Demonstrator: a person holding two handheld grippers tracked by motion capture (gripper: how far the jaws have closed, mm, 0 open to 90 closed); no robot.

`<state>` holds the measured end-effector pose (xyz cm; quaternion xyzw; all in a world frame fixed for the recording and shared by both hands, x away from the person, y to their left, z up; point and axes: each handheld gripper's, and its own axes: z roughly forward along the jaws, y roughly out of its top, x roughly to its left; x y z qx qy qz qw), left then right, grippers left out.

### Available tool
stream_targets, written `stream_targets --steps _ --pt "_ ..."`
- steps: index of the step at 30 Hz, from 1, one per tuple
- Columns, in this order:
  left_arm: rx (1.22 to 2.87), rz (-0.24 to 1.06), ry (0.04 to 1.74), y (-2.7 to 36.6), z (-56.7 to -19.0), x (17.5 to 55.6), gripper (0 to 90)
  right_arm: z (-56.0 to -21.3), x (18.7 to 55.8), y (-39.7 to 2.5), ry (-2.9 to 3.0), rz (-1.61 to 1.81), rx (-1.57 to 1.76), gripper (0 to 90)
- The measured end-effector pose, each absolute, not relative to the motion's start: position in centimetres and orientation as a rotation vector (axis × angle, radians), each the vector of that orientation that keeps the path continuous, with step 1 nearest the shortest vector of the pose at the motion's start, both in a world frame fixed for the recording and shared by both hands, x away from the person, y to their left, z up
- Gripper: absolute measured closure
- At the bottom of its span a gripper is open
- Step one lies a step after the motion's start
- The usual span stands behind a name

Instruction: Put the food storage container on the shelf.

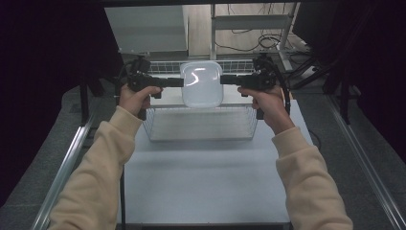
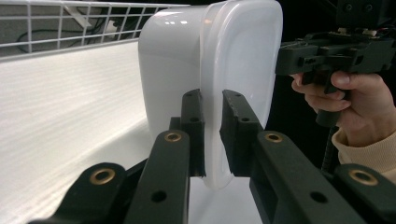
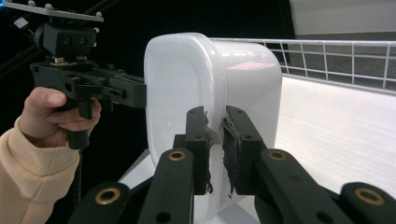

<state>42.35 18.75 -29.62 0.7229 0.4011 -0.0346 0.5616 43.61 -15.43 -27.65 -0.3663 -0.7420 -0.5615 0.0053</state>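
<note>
From the high view, a white plastic container (image 1: 201,84) is held up between the two claws, above the far edge of a wire basket (image 1: 201,124) that stands on the desk (image 1: 201,187). The left claw (image 1: 181,82) meets the container's left rim and the right claw (image 1: 222,79) meets its right rim, each held by a hand in a cream sleeve.

In the left gripper view, the left claw (image 2: 212,109) is narrowed onto the container's (image 2: 210,60) rim, one jaw on the body side and one on the open-face side, both touching the plastic. The right claw (image 2: 282,58) reaches the opposite rim, held by the person's right hand (image 2: 348,105).

In the right gripper view, the right claw (image 3: 215,122) is likewise pinched on the container's (image 3: 210,79) rim, the lip clamped between its worn pads. The left claw (image 3: 142,93) touches the far edge, with the left hand (image 3: 56,116) behind it. The wire basket's wall (image 3: 336,58) runs at the right.
</note>
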Motion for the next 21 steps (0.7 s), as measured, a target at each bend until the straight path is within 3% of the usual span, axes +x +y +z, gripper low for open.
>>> stream_targets --steps 21 --pt "1.618 -0.270 1.091 19.2 -30.6 48.9 79.7 -28.5 50.1 -14.9 -2.173 -1.613 -1.314 78.6"
